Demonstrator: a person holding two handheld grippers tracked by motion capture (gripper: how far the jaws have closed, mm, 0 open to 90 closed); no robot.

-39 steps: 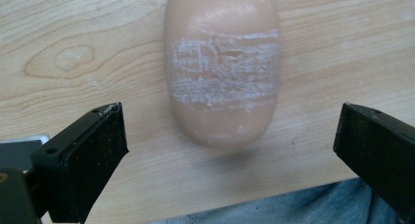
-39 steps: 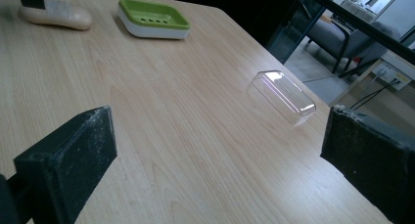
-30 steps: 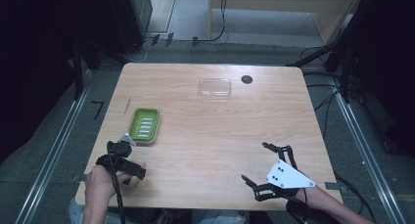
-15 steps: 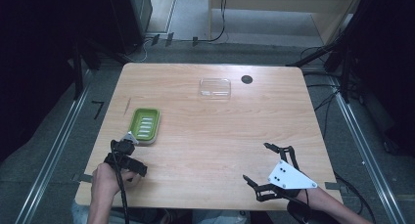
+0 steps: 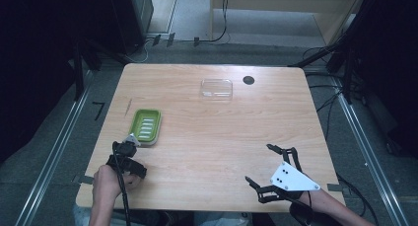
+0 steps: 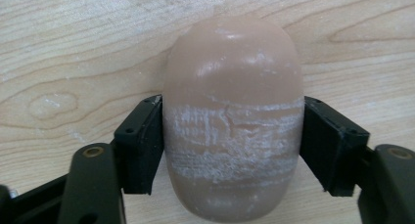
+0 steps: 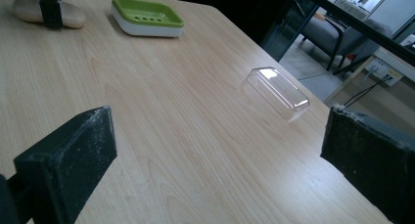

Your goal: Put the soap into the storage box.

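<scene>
A tan oval soap bar (image 6: pixel 232 111), scuffed white across its middle, lies on the wooden table (image 5: pixel 217 132). My left gripper (image 6: pixel 232 136) has just been closing on it, and both black pads now press its sides. In the high view this gripper (image 5: pixel 127 148) sits at the front left, just below the green soap dish (image 5: pixel 145 126). The right gripper view shows the soap (image 7: pixel 73 19) far off with a black jaw across it, beside the dish (image 7: pixel 147 16). My right gripper (image 5: pixel 259 163) rests open at the front right, nothing between its pads (image 7: pixel 73 155).
A clear plastic lid (image 5: pixel 216 88) lies near the table's far edge, also seen from the right gripper (image 7: pixel 277 92). A small black disc (image 5: pixel 248 80) sits beside it. A thin stick (image 5: pixel 129 106) lies left of the dish. Dark floor and rails surround the table.
The left gripper's jaws have drawn in by the dish, and the hand behind it has shifted slightly. The right gripper has stayed where it was.
</scene>
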